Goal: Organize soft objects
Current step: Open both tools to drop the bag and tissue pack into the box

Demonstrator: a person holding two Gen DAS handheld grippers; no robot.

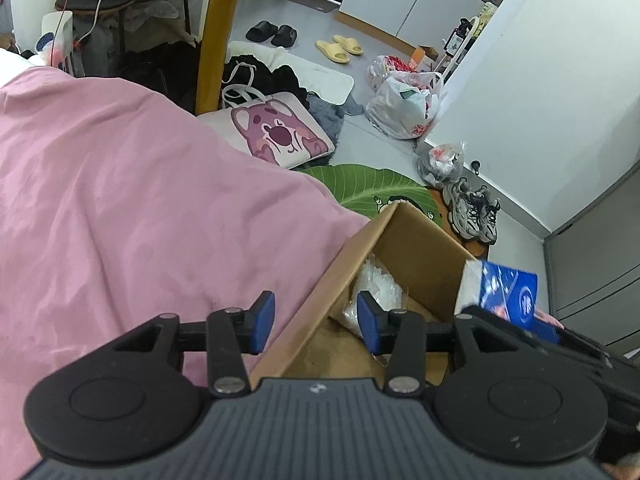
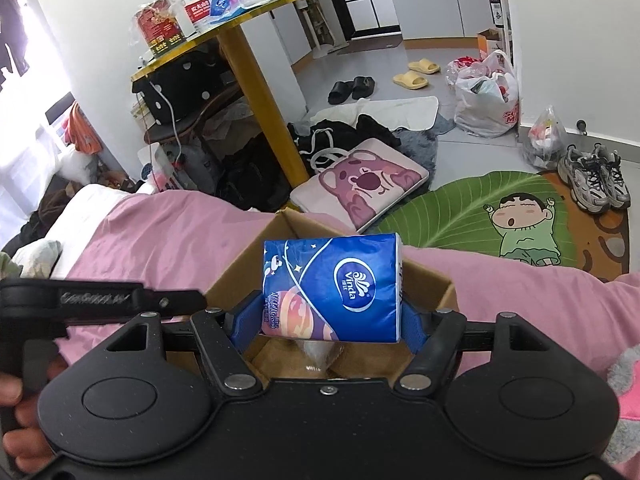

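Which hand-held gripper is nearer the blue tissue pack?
Right. The right hand-held gripper is clamped on the blue tissue pack above the cardboard box; the left hand-held gripper is open, straddling the box's wall beside it.

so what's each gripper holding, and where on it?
Right gripper clamps the blue Vinda tissue pack by its two short ends, above the cardboard box. Left gripper is open, holding nothing.

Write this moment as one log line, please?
right gripper: shut on tissue pack | above cardboard box | left gripper: open, empty
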